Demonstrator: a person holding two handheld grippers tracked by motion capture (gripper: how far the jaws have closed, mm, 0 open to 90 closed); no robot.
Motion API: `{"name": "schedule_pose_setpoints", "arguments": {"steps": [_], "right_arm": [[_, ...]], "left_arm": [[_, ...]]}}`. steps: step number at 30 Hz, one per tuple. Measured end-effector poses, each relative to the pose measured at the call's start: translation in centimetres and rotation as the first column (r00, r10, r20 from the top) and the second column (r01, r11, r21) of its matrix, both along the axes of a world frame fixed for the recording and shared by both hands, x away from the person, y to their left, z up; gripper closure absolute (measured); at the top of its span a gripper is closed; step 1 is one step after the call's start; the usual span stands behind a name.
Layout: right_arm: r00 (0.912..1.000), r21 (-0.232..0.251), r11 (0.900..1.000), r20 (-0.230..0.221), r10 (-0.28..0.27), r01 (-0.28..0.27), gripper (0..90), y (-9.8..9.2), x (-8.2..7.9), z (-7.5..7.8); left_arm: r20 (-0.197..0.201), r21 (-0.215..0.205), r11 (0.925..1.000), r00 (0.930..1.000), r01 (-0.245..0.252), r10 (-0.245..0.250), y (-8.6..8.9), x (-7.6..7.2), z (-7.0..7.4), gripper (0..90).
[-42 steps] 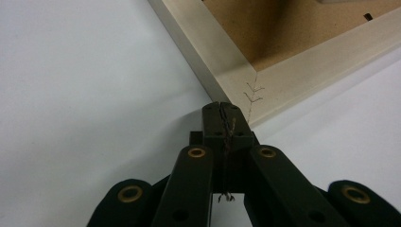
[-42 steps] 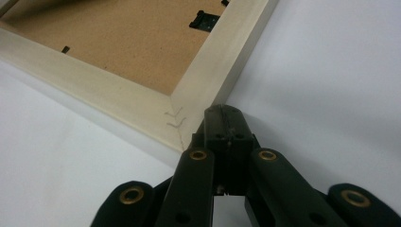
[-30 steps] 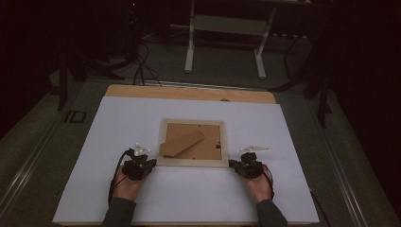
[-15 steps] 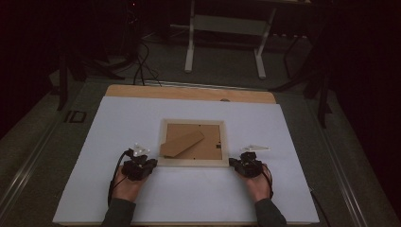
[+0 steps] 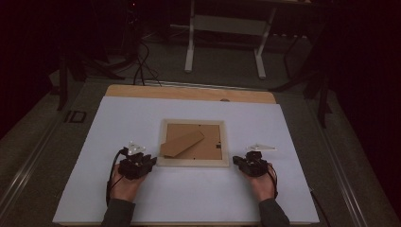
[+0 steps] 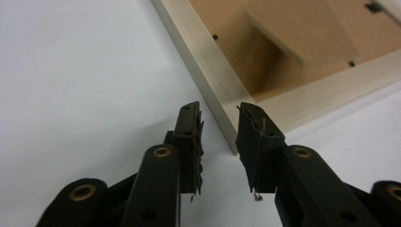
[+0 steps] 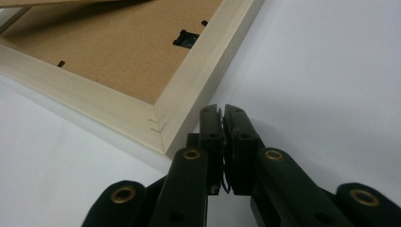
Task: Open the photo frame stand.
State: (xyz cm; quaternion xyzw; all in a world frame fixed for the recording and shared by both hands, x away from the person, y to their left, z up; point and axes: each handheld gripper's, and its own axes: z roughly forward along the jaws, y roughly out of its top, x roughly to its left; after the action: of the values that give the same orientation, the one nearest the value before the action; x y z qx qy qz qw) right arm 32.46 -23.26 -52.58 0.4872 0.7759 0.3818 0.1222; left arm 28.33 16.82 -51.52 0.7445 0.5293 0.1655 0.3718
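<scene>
Workpiece: pale wooden picture frame (image 5: pixel 193 143), face down on the white table sheet (image 5: pixel 198 198), brown fibreboard back with its stand flap (image 5: pixel 182 143) up.
Left gripper (image 6: pixel 218 135): jaws have just been opening, now spread; the near frame corner sits just ahead of the gap, unpinched.
Right gripper (image 7: pixel 222 118): jaws nearly pressed together, empty; frame corner just beside them.
Progress: frame not yet gripped; grasping and all handling remain.

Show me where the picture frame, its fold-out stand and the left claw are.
picture frame (image 5: pixel 193 162), high view, on its pale near rail.
fold-out stand (image 5: pixel 182 143), high view, middle of the brown flap.
left claw (image 6: pixel 218 137), left gripper view, gap between its tips.
</scene>
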Motion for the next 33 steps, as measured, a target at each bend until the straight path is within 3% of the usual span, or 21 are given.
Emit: {"name": "schedule_pose_setpoints", "arguments": {"steps": [6,16,27,33], "right_arm": [[0.9999,0.007,1.000,0.013,0.009,-0.009,85.0,-0.2,-0.1,0.3],[0.9998,0.019,1.000,0.017,0.009,-0.010,82.9,-0.4,0.0,0.5],[0.9996,0.022,1.000,0.023,0.016,-0.016,81.1,-0.5,0.0,0.7],[0.9997,0.030,1.000,0.021,0.009,-0.010,79.8,-0.8,0.0,0.7]], "left_arm": [[0.009,-0.072,0.9974,0.9999,-0.006,0.007,1.0,-0.2,1.3,64.1],[0.039,-0.111,0.9935,0.9990,0.023,-0.019,2.0,0.0,4.1,55.1],[0.042,-0.072,0.9942,0.9962,0.079,-0.076,0.9,1.8,6.6,46.7],[0.020,-0.089,0.9865,0.9904,0.138,-0.136,-0.1,3.2,7.1,49.5]]}}
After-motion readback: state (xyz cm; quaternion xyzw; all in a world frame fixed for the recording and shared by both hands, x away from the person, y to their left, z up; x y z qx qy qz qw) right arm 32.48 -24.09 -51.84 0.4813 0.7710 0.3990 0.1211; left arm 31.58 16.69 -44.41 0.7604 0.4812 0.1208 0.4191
